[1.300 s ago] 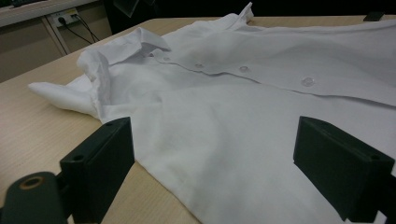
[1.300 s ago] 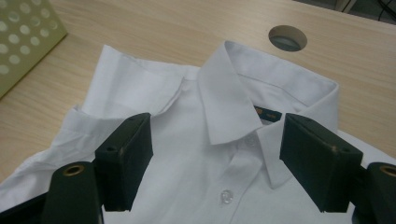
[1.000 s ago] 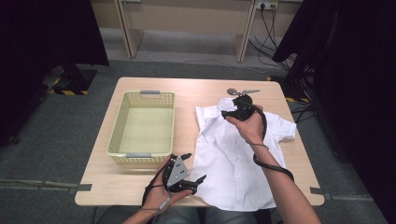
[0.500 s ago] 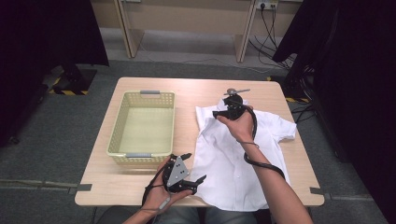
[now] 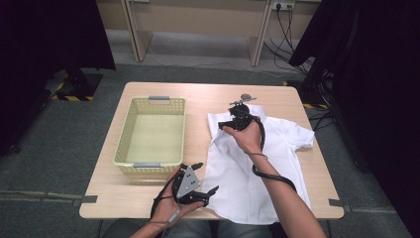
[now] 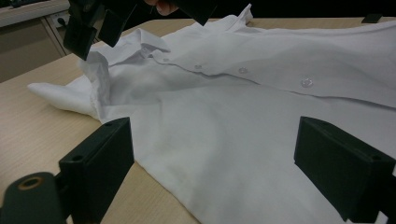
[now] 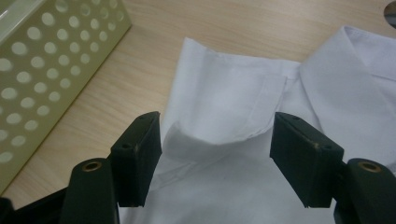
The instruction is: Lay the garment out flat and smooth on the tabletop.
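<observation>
One white shirt (image 5: pixel 257 163) is spread at the centre right of the high view, beside one yellow basket (image 5: pixel 151 130) on one table (image 5: pixel 208 96) — no writing can be read. The right gripper (image 5: pixel 229 124) has shifted left along the collar onto the folded sleeve (image 7: pixel 219 116); its jaws have just been narrowing, the sleeve between them ungripped. The left gripper (image 5: pixel 205 191) is held wide open at the hem — empty, unmoved.

3 cameras, all placed relative to the white shirt (image 5: pixel 257 163)

The high view looks forward and down from well above it; the left gripper view skims low across its hem; the right gripper view looks down close over its folded sleeve (image 7: pixel 224 116).
</observation>
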The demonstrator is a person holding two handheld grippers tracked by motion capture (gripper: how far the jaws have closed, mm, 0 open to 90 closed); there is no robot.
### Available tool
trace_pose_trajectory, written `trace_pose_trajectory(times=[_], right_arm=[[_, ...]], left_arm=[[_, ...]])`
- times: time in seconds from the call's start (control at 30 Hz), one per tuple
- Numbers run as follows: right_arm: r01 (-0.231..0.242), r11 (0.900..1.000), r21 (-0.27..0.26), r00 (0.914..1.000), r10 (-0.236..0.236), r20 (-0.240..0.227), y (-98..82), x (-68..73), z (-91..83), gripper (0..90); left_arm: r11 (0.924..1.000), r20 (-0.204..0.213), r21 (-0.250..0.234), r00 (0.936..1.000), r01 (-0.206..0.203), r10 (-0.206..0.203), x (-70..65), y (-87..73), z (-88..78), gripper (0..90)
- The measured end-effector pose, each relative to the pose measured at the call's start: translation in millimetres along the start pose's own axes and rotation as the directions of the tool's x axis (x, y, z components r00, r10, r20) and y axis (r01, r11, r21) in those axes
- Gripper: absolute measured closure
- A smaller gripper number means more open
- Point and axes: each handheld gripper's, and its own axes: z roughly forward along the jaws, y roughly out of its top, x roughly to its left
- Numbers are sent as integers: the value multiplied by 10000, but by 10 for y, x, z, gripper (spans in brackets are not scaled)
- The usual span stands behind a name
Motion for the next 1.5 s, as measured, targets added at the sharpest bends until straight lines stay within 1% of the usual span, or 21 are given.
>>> trace_pose_trajectory(times=[0.27,0.43,0.53,0.67,0.83,0.93,1.07,1.13,1.27,1.3,1.37,1.5], right_arm=[[-221,9994,251,9994,227,-244,-11,30,73,350],[-245,9987,451,9993,257,-259,-30,62,141,368],[-274,9983,523,9993,287,-233,-34,61,179,423],[-459,9972,586,9979,484,-428,-55,60,220,521],[-441,9972,596,9978,468,-459,-95,70,259,683],[-387,9978,531,9980,413,-476,-109,75,259,760],[-229,9988,439,9986,249,-468,-122,95,250,804],[-111,9994,315,9989,125,-444,-124,104,239,805],[156,9998,-121,9990,-161,-426,-123,151,195,805],[156,9998,-121,9990,-161,-426,-123,151,195,805],[408,9983,-418,9978,-428,-500,-122,206,159,805],[815,9940,-732,9941,-863,-651,-114,279,124,798]], left_arm=[[10000,0,-5,10000,13,-13,2,0,0,112],[10000,2,1,10000,-12,12,-1,0,0,113],[10000,6,-7,10000,-26,26,-2,0,0,113],[10000,10,-10,10000,-45,45,-5,0,0,113],[10000,13,-21,10000,-49,49,-6,-1,-1,112],[10000,14,-17,10000,-55,55,-6,0,0,111],[10000,15,9,10000,-91,91,-9,1,2,110],[9999,18,9,9999,-103,103,-10,1,2,110],[9999,14,26,9999,-121,121,-13,2,3,110],[9999,14,26,9999,-121,121,-13,2,3,110],[9999,9,38,9999,-140,140,-14,2,4,110],[9999,19,46,9999,-142,142,-17,2,5,109]])
